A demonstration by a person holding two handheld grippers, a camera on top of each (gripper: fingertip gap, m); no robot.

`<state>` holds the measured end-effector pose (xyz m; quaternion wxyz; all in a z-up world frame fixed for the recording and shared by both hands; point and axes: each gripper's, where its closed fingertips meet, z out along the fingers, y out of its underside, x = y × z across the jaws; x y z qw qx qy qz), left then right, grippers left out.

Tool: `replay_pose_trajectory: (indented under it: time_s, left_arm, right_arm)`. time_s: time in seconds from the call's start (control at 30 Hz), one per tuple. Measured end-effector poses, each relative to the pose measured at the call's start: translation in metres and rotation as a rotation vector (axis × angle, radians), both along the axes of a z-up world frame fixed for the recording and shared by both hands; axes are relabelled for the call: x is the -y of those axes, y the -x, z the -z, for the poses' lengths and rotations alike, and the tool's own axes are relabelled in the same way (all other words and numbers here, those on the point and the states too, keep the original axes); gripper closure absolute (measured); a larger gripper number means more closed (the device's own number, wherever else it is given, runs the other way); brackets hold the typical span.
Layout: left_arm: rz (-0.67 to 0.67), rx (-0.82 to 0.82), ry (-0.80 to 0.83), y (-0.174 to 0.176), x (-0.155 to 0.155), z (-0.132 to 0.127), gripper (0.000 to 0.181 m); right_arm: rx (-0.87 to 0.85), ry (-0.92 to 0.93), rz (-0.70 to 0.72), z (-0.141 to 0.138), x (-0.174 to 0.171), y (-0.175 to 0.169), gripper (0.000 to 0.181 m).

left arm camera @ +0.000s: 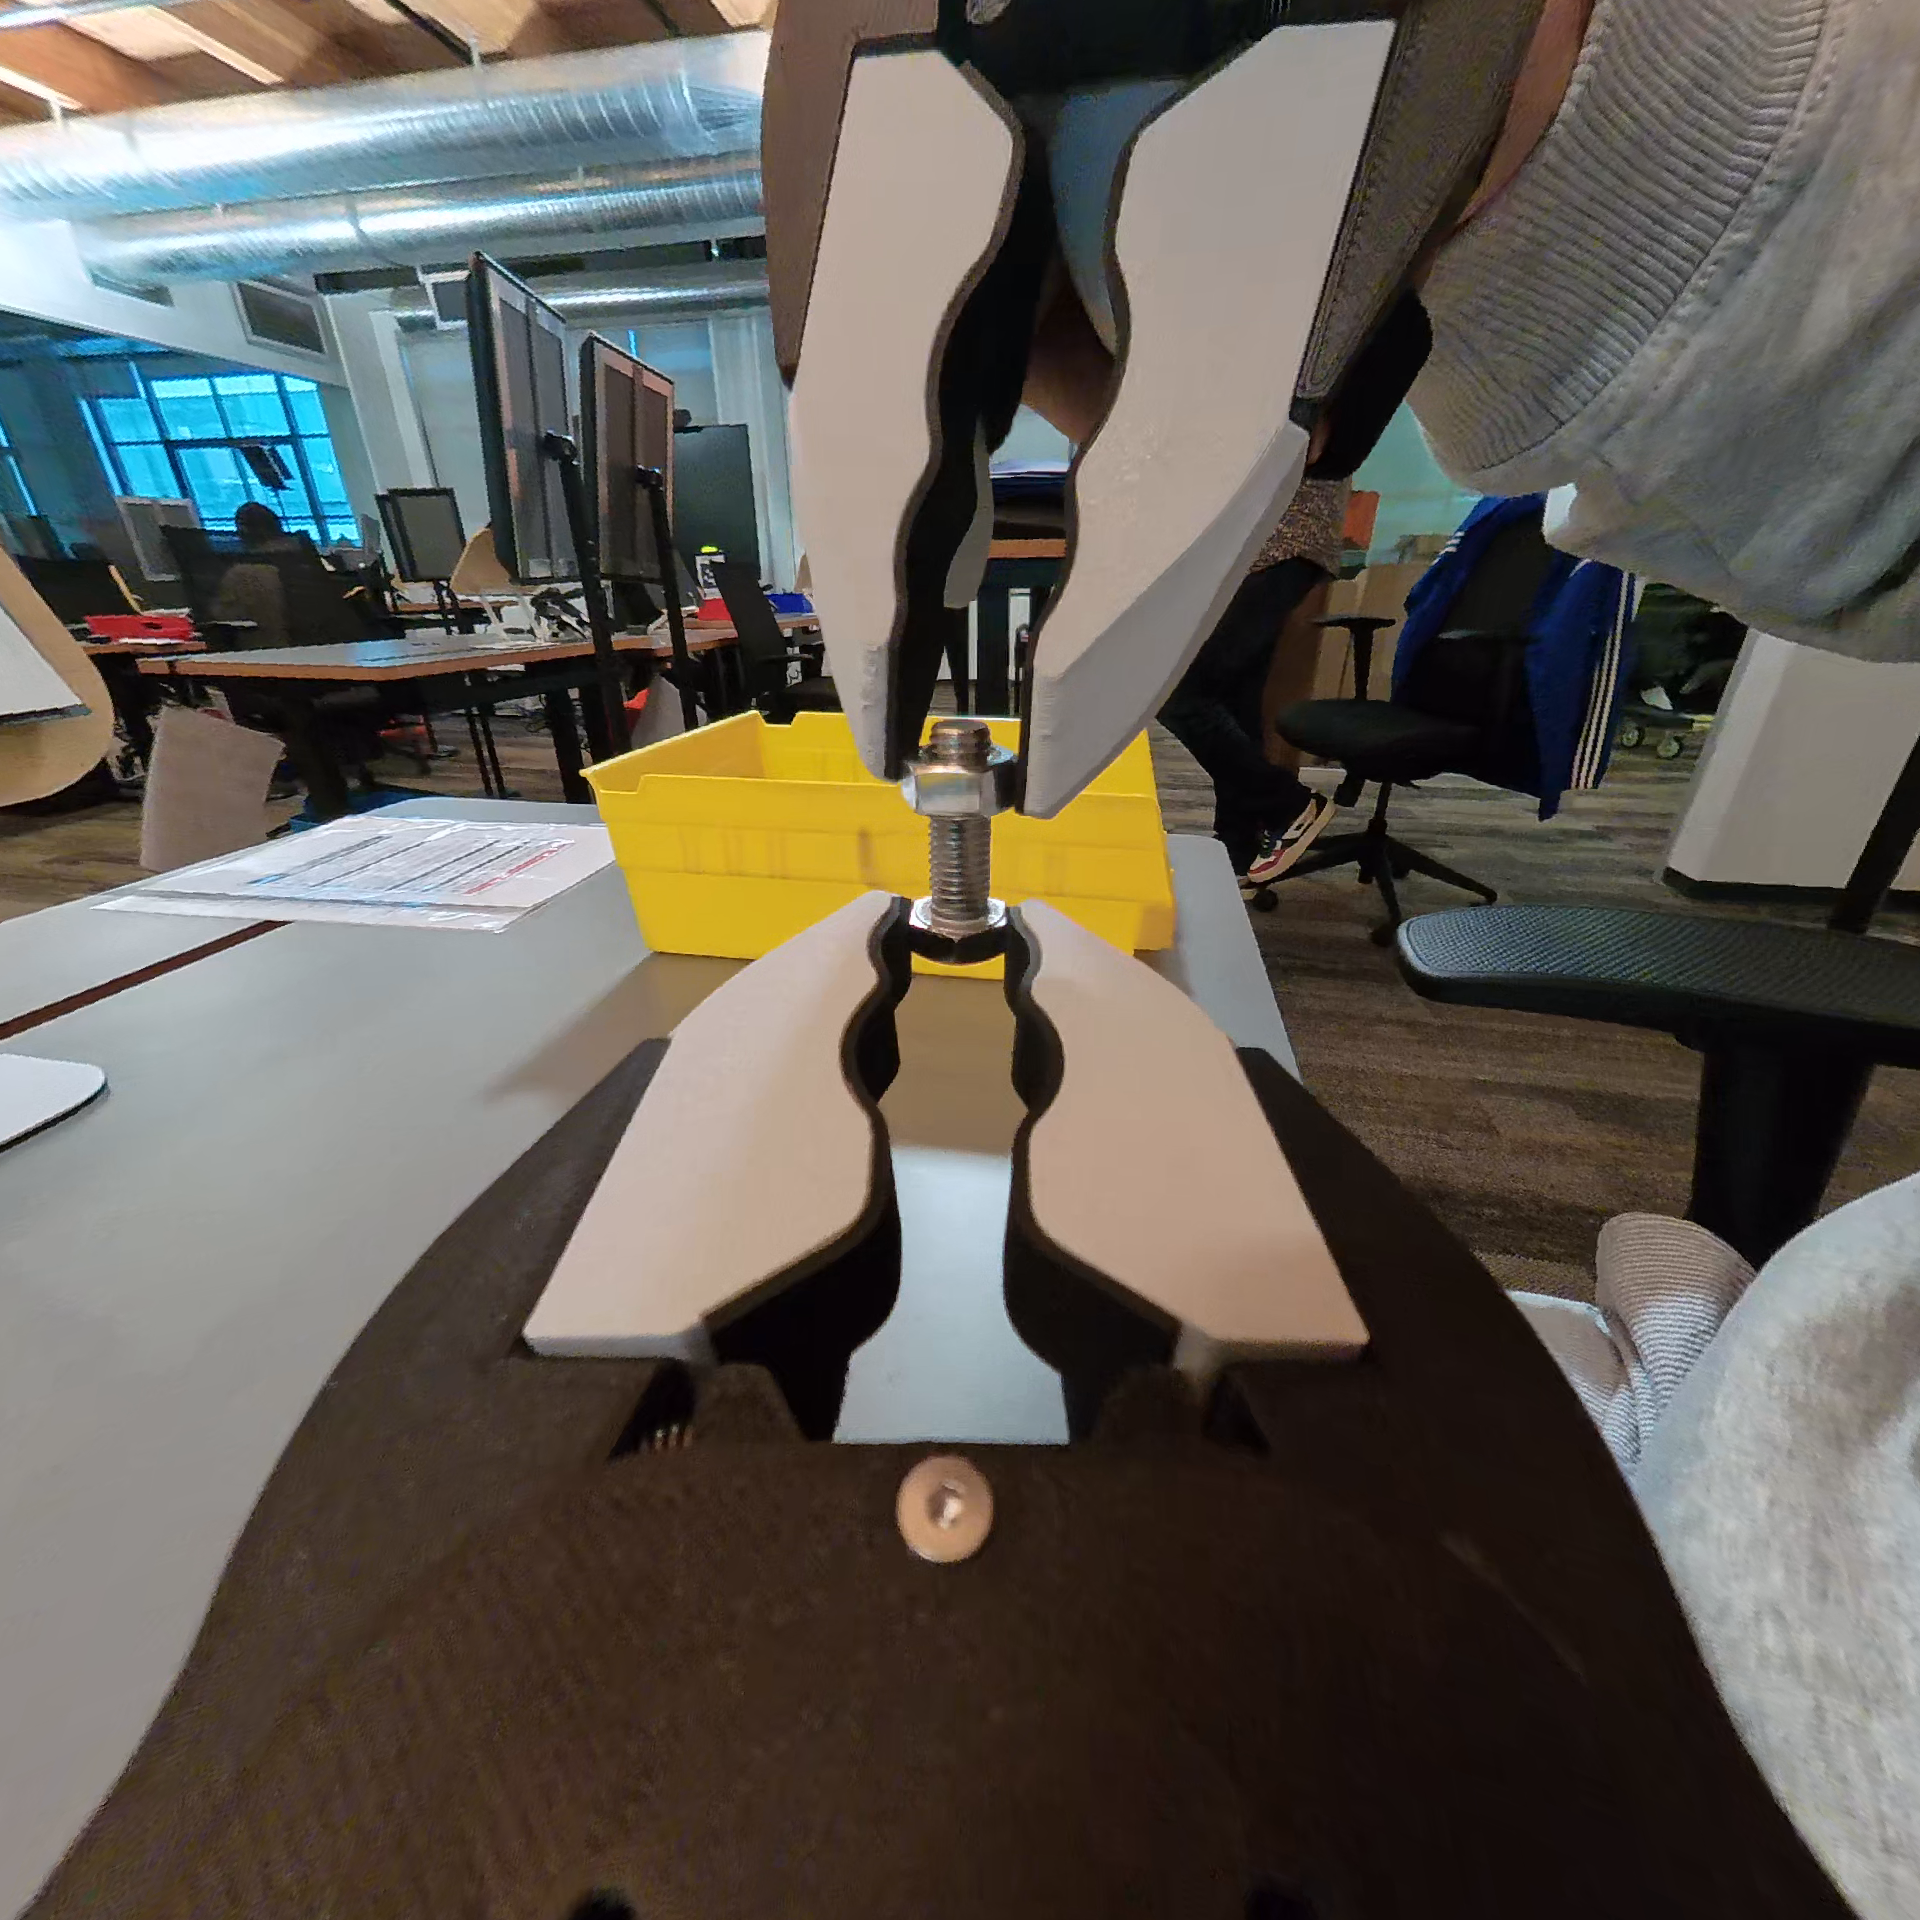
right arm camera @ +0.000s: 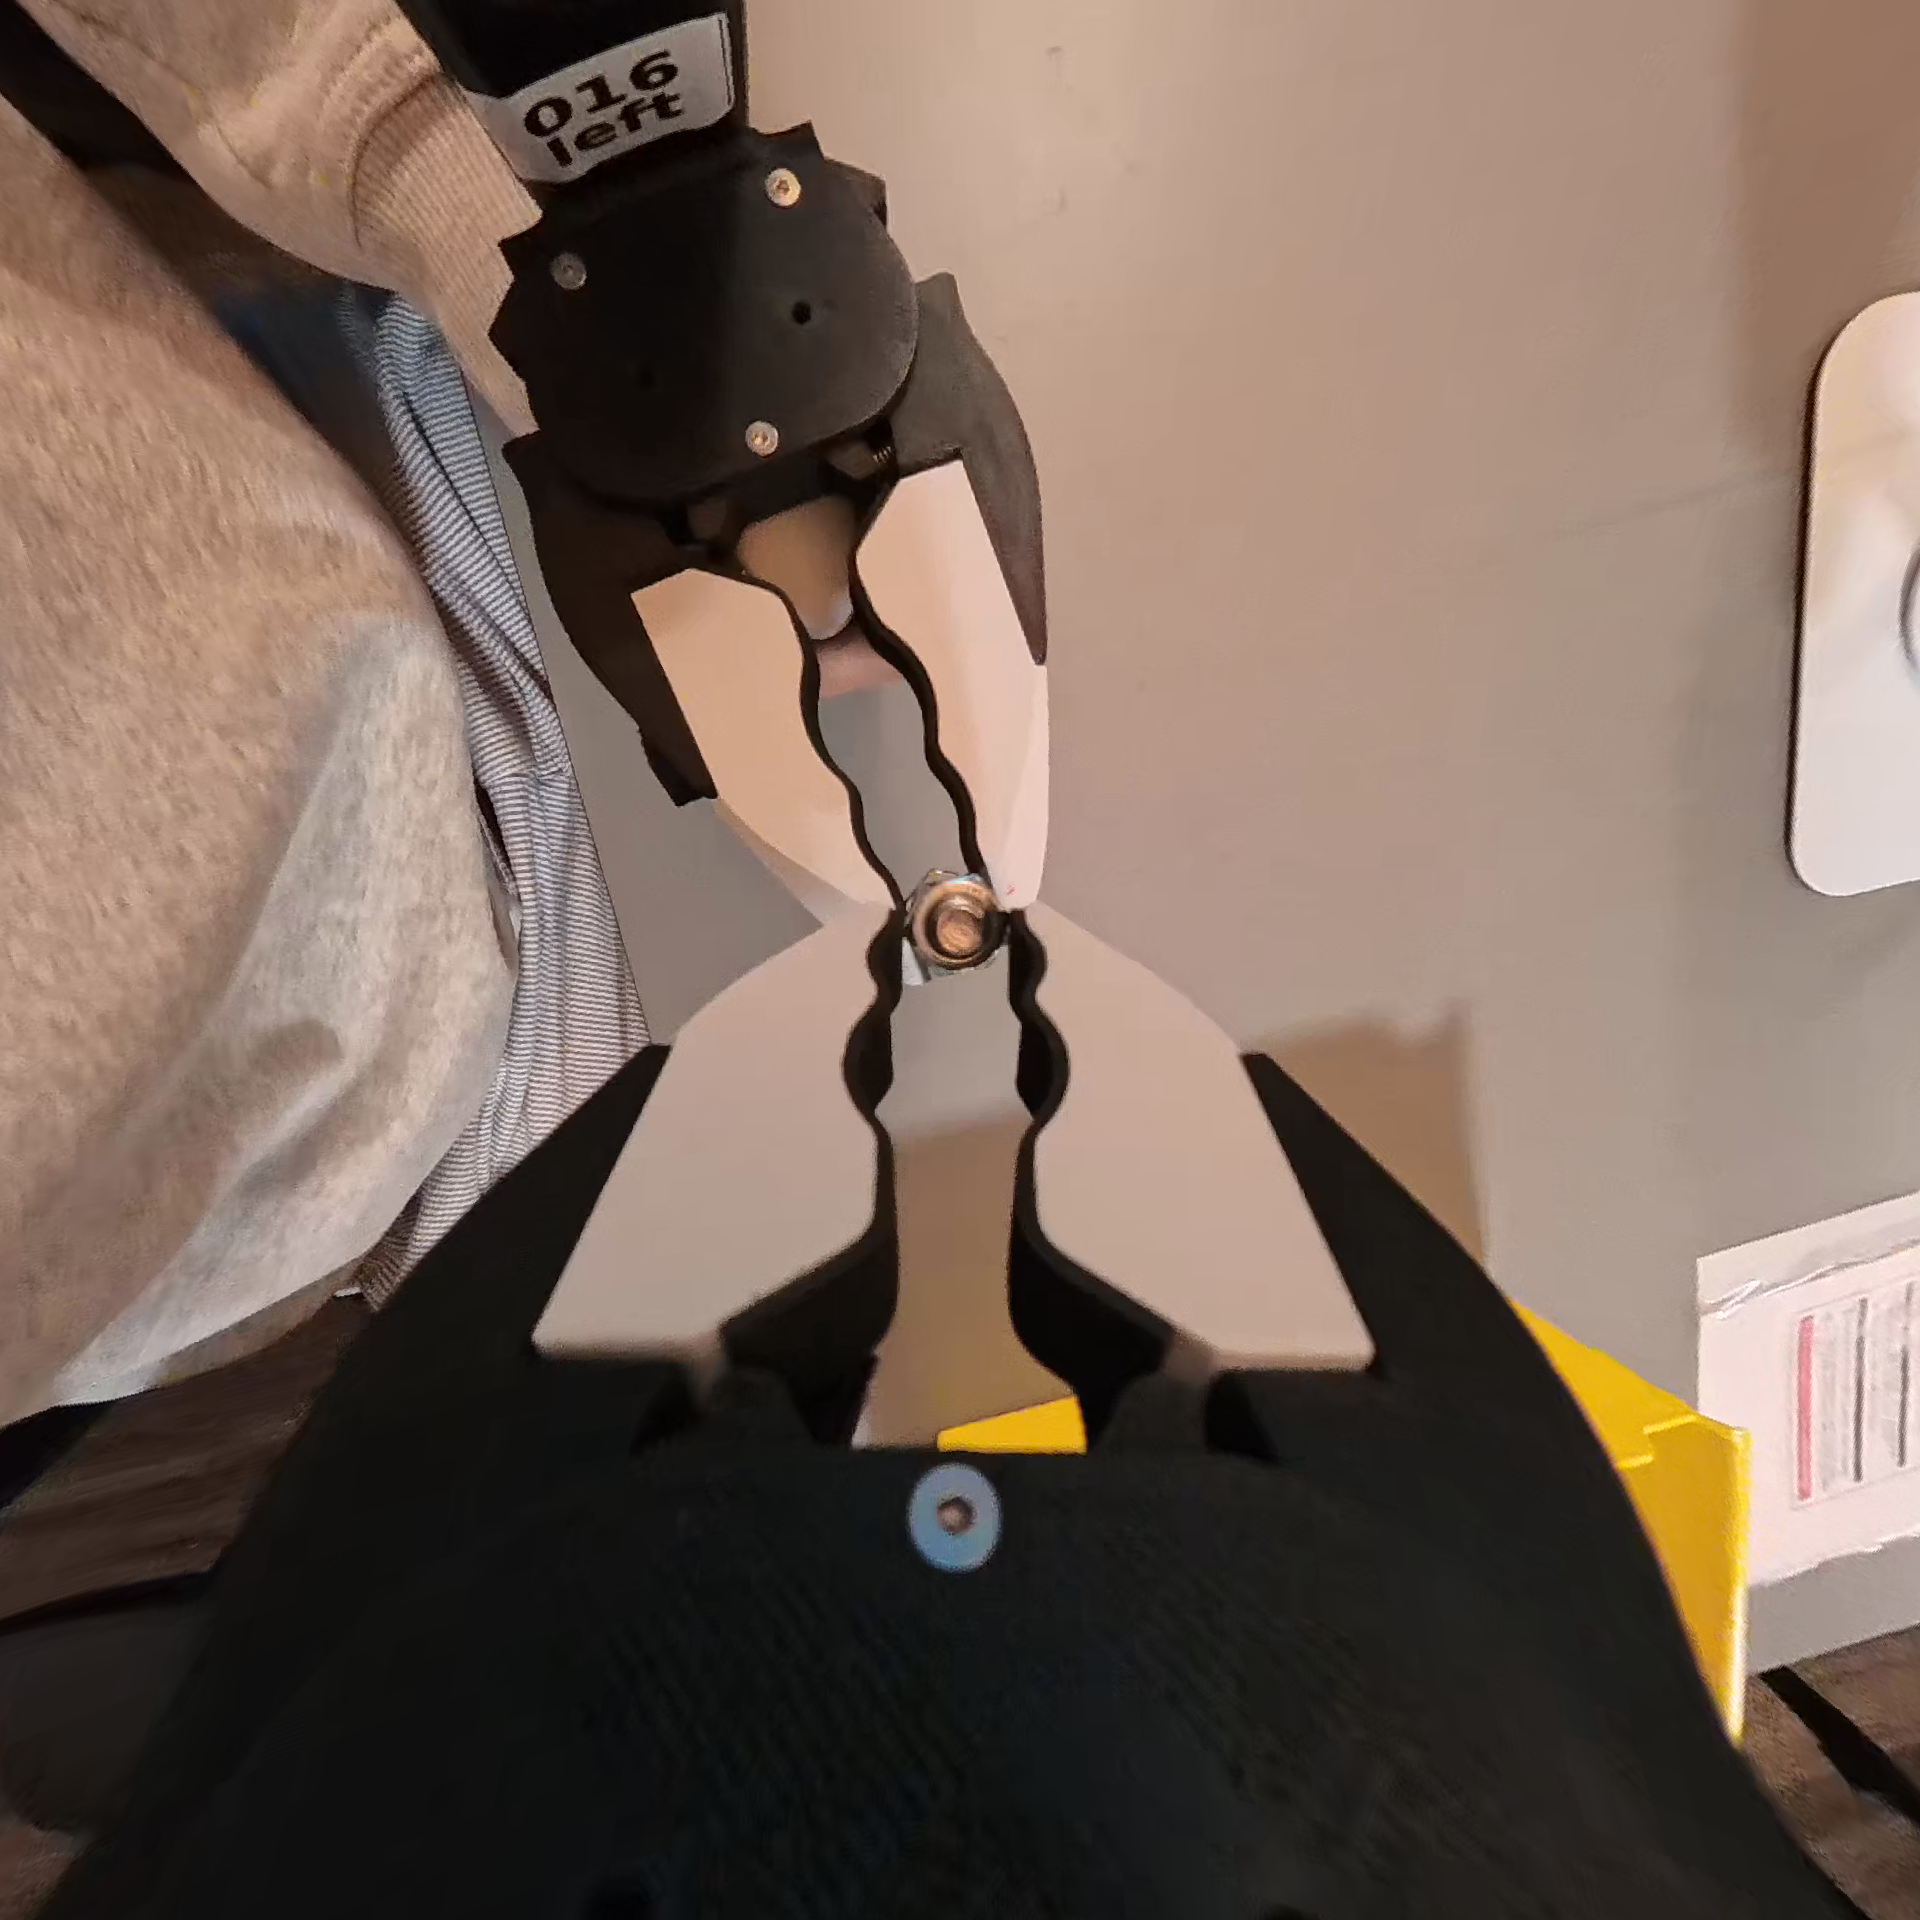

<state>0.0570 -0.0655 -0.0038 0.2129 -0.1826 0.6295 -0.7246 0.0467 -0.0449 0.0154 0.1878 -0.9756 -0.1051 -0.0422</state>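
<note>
Left gripper (left arm camera: 956,940), with pale flat fingers on a black body, clamping the hexagonal head of a threaded silver steel bolt (left arm camera: 958,868) at its lower end, keeping the bolt upright above the grey tabletop (left arm camera: 312,1091). Right gripper (left arm camera: 956,784), of the same pale-and-black build, reaching down from above and pinching a silver hexagonal steel nut (left arm camera: 956,792) sitting near the top of the bolt's thread, with a short stub of thread poking out above the nut. Seen from the right wrist view, looking straight down the bolt's axis: right gripper (right arm camera: 956,940) closing on the nut (right arm camera: 951,930) from below in the picture, left gripper (right arm camera: 951,894) meeting it from above, fingertips of the two nearly touching around the bolt end (right arm camera: 956,927). Just behind the bolt in the left wrist view, standing on the table, an open yellow plastic bin (left arm camera: 748,821); beside it to the left, lying flat, a laminated printed white sheet (left arm camera: 384,868). Off the right edge of the table, standing over wood-patterned flooring, a black mesh office chair (left arm camera: 1662,987). Framing both views, grey knit sleeves (left arm camera: 1766,1507) of the person holding the grippers.
</note>
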Motion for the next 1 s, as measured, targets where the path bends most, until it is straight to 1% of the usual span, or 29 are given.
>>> replay_pose_trajectory:
  time_s: [0.17,0.3,0.4,0.53,0.67,0.9,1.0]
  left_arm:
    - [-0.012,-0.030,0.013,-0.0042,-0.0028,0.0015,0.164]
    - [-0.047,-0.038,-0.006,-0.0087,-0.0052,0.0042,0.164]
    - [-0.071,-0.028,-0.027,-0.0102,-0.0060,0.0057,0.164]
    - [-0.081,-0.008,-0.047,-0.0094,-0.0053,0.0059,0.164]
    - [-0.079,-0.005,-0.053,-0.0087,-0.0044,0.0066,0.164]
    - [-0.047,-0.019,-0.036,-0.0062,-0.0023,0.0062,0.164]
    - [-0.043,-0.023,-0.034,-0.0061,-0.0021,0.0068,0.164]
  right_arm:
    - [-0.031,-0.027,0.084,-0.0015,-0.0019,-0.0022,0.154]
    - [-0.075,-0.012,0.215,0.0015,0.0017,-0.0070,0.148]
    - [-0.133,-0.036,0.288,0.0040,0.0000,-0.0069,0.153]
    - [-0.159,-0.068,0.320,0.0039,-0.0025,-0.0101,0.162]
    - [-0.176,-0.062,0.312,0.0052,-0.0025,-0.0096,0.164]
    - [-0.033,-0.032,0.108,0.0040,-0.0021,-0.0068,0.164]
    - [-0.020,-0.037,0.093,0.0047,-0.0046,-0.0056,0.163]
